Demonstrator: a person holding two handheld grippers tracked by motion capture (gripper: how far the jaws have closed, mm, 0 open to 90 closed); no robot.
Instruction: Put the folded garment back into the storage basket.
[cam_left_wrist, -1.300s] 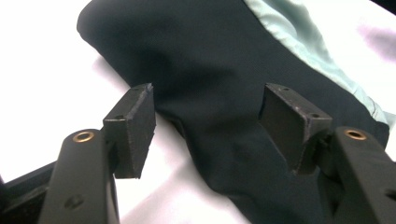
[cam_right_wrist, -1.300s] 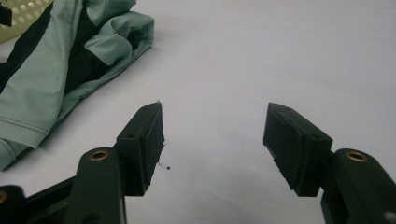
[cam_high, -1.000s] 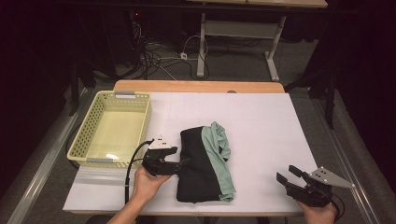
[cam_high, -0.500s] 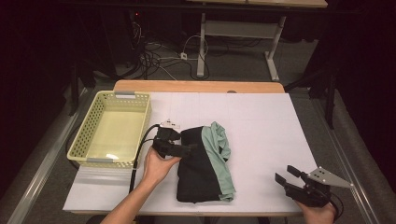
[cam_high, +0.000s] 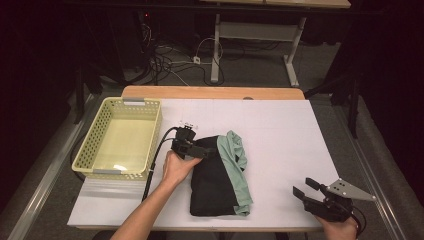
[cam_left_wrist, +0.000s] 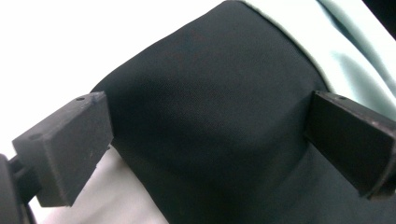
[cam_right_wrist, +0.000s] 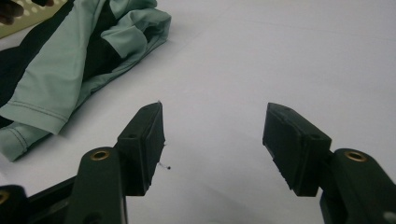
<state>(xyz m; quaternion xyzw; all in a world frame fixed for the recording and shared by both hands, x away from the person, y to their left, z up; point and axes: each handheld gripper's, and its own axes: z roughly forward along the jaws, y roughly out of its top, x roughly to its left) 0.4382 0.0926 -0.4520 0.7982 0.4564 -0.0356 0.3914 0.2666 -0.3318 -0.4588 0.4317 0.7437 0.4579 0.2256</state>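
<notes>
Hand-held gripper (cam_left_wrist: 205, 140) (blocky) astride smooth garment (cam_left_wrist: 210, 84)

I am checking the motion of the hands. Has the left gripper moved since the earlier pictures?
Yes. In the high view the left gripper has moved away from the table's near edge, up alongside the yellow basket. Its jaws have just been opening and now straddle the black garment.

There's a pale yellow perforated basket (cam_high: 117, 137) sitting at the left of the frame on the white tabletop (cam_high: 285, 135), with a strip of wood edge (cam_high: 212, 92) along the far side. Behind that, upper middle, a tangle of cables (cam_high: 170, 62) lies on the grey floor next to a white desk frame (cam_high: 255, 32).
</notes>
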